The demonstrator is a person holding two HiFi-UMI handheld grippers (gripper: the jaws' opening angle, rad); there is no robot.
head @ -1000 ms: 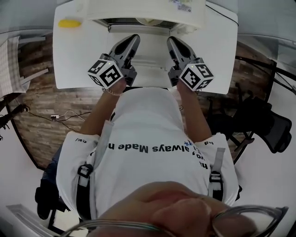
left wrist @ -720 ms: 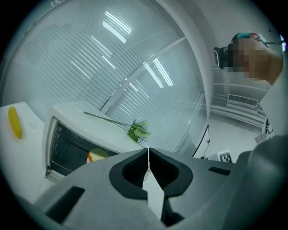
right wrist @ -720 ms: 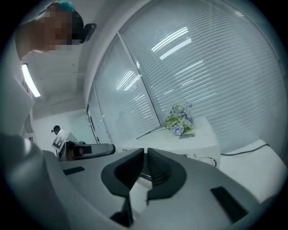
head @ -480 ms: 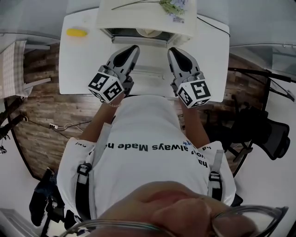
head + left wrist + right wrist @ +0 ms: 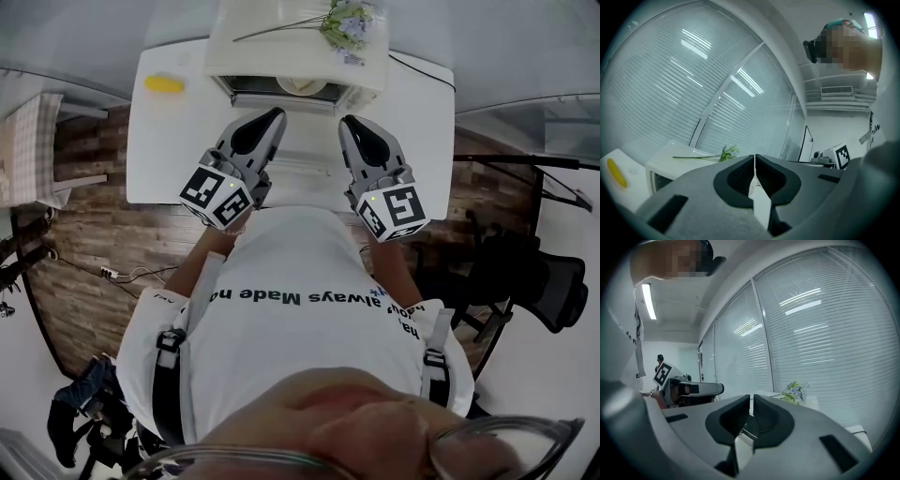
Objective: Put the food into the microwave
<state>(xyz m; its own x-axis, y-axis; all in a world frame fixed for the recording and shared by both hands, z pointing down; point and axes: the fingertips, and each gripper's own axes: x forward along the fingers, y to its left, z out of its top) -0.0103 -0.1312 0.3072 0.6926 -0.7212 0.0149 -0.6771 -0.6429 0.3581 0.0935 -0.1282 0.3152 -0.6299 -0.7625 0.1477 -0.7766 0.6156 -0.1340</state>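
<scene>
A white microwave [image 5: 298, 56] stands at the far edge of the white table [image 5: 169, 150]. Its dark front opening shows a pale plate [image 5: 302, 87] inside. A yellow piece of food [image 5: 164, 84] lies on the table left of the microwave, and shows as well in the left gripper view [image 5: 616, 172]. My left gripper [image 5: 275, 114] and right gripper [image 5: 345, 122] are held side by side over the table's near half, tips toward the microwave. Both are shut with nothing between the jaws, as the left gripper view [image 5: 754, 159] and the right gripper view [image 5: 751, 399] show.
A sprig of flowers [image 5: 342, 21] lies on top of the microwave. A black office chair [image 5: 544, 272] stands at the right, and cables [image 5: 122, 272] trail over the wooden floor at the left. Window blinds [image 5: 693, 84] run behind the table.
The person has moved back from the table, so the microwave and table sit lower in the head view. Both grippers stay shut and side by side.
</scene>
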